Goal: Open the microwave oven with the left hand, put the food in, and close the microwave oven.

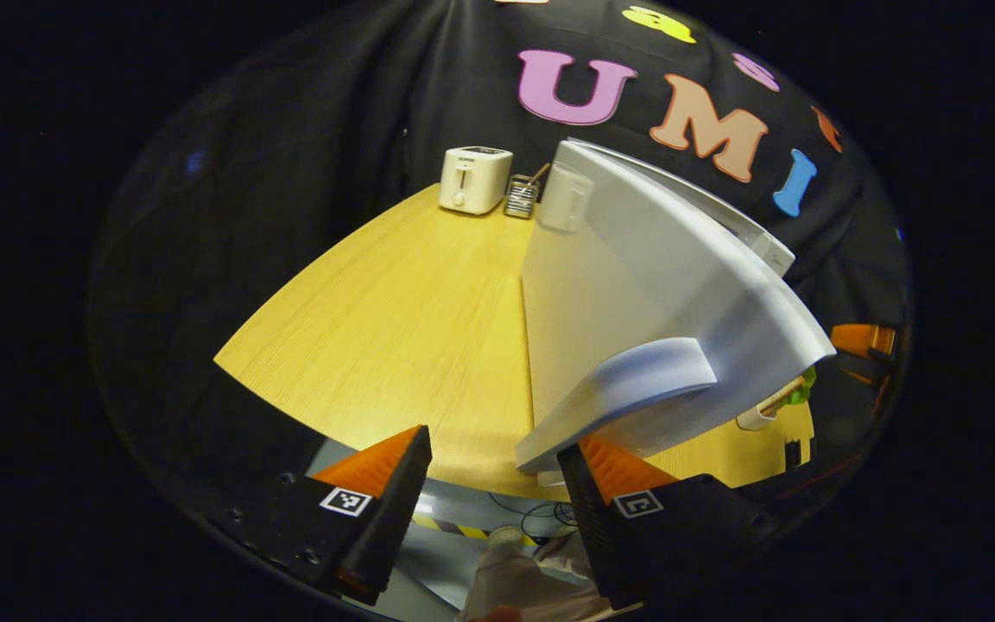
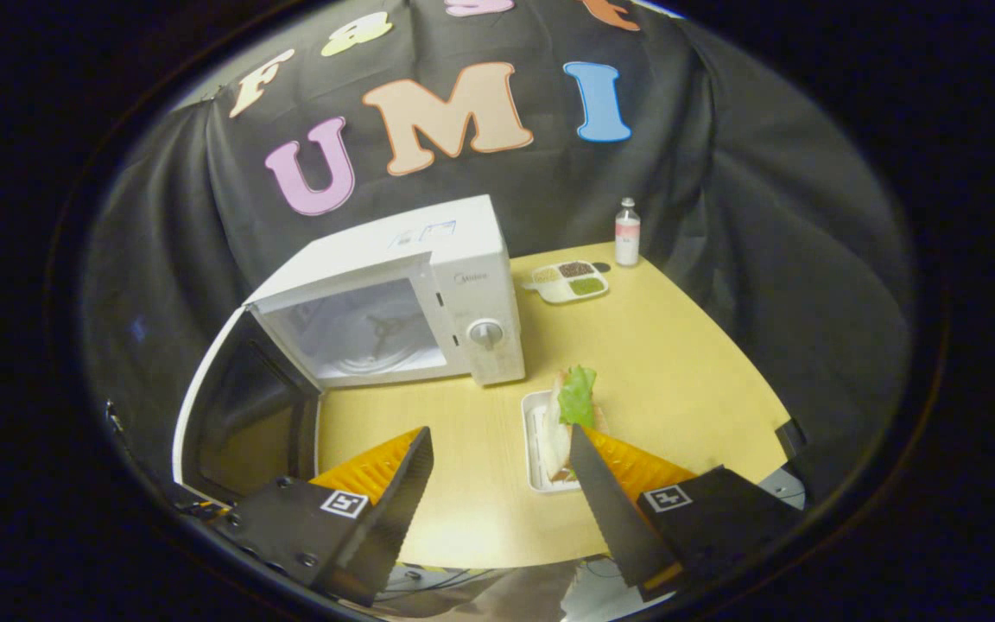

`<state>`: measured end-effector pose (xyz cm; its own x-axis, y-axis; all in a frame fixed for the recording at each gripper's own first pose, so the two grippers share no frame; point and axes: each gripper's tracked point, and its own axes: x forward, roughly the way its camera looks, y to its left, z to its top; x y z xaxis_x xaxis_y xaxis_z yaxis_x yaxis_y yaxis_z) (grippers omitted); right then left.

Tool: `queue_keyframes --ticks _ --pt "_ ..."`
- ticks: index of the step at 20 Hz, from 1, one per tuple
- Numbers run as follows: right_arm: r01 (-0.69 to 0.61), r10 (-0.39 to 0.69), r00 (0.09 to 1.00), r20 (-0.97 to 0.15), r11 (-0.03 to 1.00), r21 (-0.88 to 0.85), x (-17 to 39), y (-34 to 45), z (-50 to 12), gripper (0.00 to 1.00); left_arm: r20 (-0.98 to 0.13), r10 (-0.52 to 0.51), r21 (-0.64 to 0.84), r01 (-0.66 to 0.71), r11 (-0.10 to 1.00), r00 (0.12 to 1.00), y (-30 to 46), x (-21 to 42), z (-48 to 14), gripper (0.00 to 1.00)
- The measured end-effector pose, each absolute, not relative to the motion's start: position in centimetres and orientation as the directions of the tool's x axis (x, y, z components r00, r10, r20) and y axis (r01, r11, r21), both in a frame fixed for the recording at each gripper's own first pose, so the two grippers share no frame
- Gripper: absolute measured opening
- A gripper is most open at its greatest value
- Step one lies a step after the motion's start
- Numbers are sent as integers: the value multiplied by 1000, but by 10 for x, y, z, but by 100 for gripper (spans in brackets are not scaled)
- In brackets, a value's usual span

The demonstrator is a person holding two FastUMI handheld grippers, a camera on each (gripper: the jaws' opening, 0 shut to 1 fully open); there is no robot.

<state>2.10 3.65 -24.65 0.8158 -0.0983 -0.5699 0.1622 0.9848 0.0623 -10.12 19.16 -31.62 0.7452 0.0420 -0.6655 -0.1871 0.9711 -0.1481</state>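
The microwave oven (image 2: 428, 285) stands at the back left of the bench (image 2: 679, 363), its front turned toward the bench's near edge and its long side running along the back edge. Its door (image 2: 238, 406) is swung wide out to the left, standing on edge over the bench's left side, so the pale cavity with the turntable is open to view. The control panel with a round knob sits at the right end of the front. In the left gripper view the door (image 1: 636, 285) rises large and close as a white slab, with its curved handle (image 1: 627, 389) at the near end just above and ahead of the right-hand finger. The left gripper (image 1: 497, 471) hangs over the bench's near edge, fingers spread apart and grasping nothing; the handle is close to one tip, but I cannot tell whether they touch. The sandwich (image 2: 571, 406), with a green lettuce leaf on top, lies on a white tray (image 2: 536, 449) just in front of the microwave's right corner, its long axis running from near edge to back. The right gripper (image 2: 502, 466) hovers over the near edge, fingers wide apart, the right finger in front of the sandwich. A toaster (image 1: 474, 179) and a small rack (image 1: 521, 197) stand at the far left corner; a divided dish (image 2: 568, 281) and a bottle (image 2: 627, 231) stand at the back right.
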Motion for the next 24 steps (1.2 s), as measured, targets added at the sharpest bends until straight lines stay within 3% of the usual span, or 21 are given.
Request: queue_keyframes --ticks 5,9,10,11,12,14,15,18,19,20,21,22,23,24 --pt "191 -134 775 -617 981 26 29 20 -258 99 -679 115 -175 -311 934 725 218 -117 -314 87" --pt "200 -151 733 -664 980 -3 43 -2 -272 99 -656 278 -76 -428 901 702 259 -125 -301 86" --pt "202 -153 716 -681 979 -8 46 -8 -278 92 -648 322 -56 -465 884 690 268 -127 -295 86" --pt "201 -149 697 -701 980 -9 50 -12 -284 92 -634 369 -37 -504 863 679 276 -129 -288 86" --pt "198 -141 679 -721 980 -6 53 -15 -290 99 -613 415 -23 -540 841 672 282 -129 -278 86" --pt "193 -123 631 -766 981 1 59 -23 -306 99 -553 508 7 -606 796 661 291 -129 -255 86" --pt "192 -116 605 -787 981 3 60 -26 -312 92 -516 545 16 -629 777 661 292 -126 -241 86" --pt "182 -90 526 -846 983 8 63 -36 -334 99 -425 602 8 -662 750 676 282 -116 -210 85" --pt "175 -75 499 -864 984 16 63 -38 -340 89 -402 631 33 -678 734 664 280 -119 -202 85" --pt "172 -57 475 -878 985 29 63 -39 -347 98 -388 643 46 -683 729 660 279 -121 -199 83" --pt "172 -43 456 -889 984 40 65 -40 -353 98 -380 643 45 -681 731 665 277 -119 -196 81" --pt "171 -30 439 -898 984 51 65 -41 -359 90 -374 649 47 -685 727 662 276 -118 -192 81" --pt "167 -13 420 -907 984 64 66 -39 -364 93 -368 659 55 -692 719 656 275 -119 -188 82" --pt "161 8 401 -916 984 79 65 -38 -368 88 -360 672 69 -699 711 648 274 -117 -185 82"
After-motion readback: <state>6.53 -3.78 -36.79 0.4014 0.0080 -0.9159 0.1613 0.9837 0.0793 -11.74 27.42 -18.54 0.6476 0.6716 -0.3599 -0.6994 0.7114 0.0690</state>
